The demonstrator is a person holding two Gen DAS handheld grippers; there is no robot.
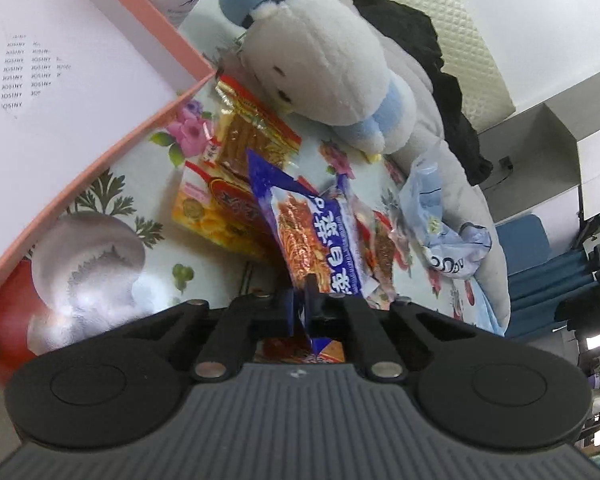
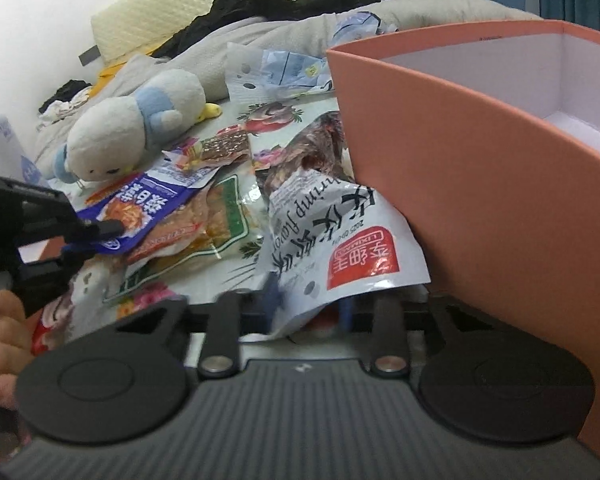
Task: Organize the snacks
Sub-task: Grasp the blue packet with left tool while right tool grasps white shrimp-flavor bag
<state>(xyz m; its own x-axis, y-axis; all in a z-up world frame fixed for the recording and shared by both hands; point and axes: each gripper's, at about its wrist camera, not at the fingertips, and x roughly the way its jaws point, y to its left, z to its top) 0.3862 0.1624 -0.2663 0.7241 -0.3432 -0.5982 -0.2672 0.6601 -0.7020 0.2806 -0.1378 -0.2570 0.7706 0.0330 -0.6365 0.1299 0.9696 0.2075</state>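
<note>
My left gripper [image 1: 300, 304] is shut on the corner of a blue snack packet [image 1: 316, 232] and holds it above the floral tablecloth. It also shows in the right wrist view [image 2: 96, 236], with the blue packet [image 2: 148, 208] pinched in it. My right gripper [image 2: 312, 300] is open around the lower edge of a white shrimp-flavour packet [image 2: 340, 240] that leans beside the pink box [image 2: 480, 184]. Yellow and red snack packets [image 1: 220, 216] lie under the blue one. The pink box [image 1: 112, 148] stands at the left in the left wrist view.
A white and blue plush toy [image 1: 320, 76] lies behind the snacks, also seen in the right wrist view [image 2: 132, 128]. A crumpled plastic bag [image 1: 440, 220], grey bedding [image 2: 260, 40], black clothes [image 2: 268, 4] and a white spray bottle [image 2: 0, 140] lie around.
</note>
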